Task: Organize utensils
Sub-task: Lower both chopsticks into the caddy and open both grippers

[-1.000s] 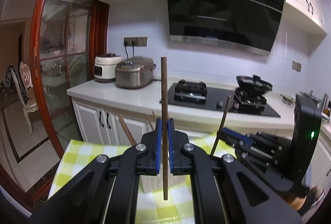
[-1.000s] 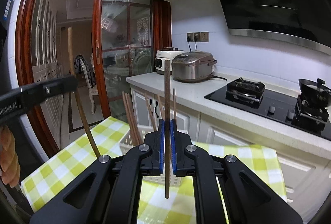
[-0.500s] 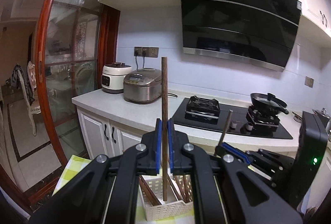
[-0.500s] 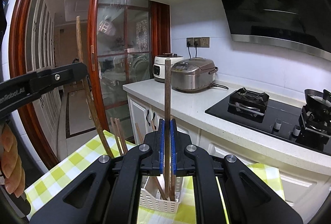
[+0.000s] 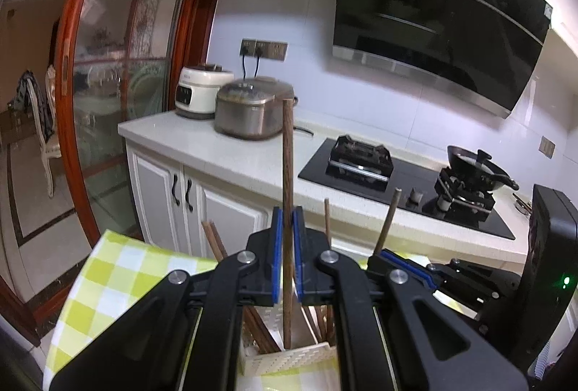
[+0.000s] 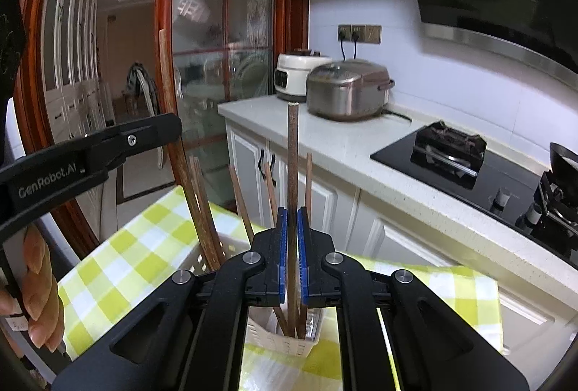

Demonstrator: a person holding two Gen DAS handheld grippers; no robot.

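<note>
My left gripper (image 5: pixel 286 221) is shut on a brown wooden chopstick (image 5: pixel 287 156) that stands upright, its lower end over the white slotted basket (image 5: pixel 289 360). My right gripper (image 6: pixel 292 221) is shut on a second upright chopstick (image 6: pixel 292 156), whose lower end reaches inside the basket (image 6: pixel 285 342). Several other chopsticks (image 6: pixel 202 210) lean in that basket. Each gripper shows in the other's view: the right gripper (image 5: pixel 379 257) with its stick at the right, the left gripper (image 6: pixel 169 131) with its stick at the left, a hand (image 6: pixel 39 282) behind it.
The basket stands on a table with a yellow-green checked cloth (image 6: pixel 137 246). Behind runs a white counter (image 5: pixel 231 156) with two rice cookers (image 5: pixel 249 109), a black hob (image 5: pixel 361 170) and a pan (image 5: pixel 477 167). A red-framed glass door (image 5: pixel 108 102) is at the left.
Both grippers have moved forward and a little down with their chopsticks. The basket now lies right under the fingers, and both sticks' lower ends hang over or in it.
</note>
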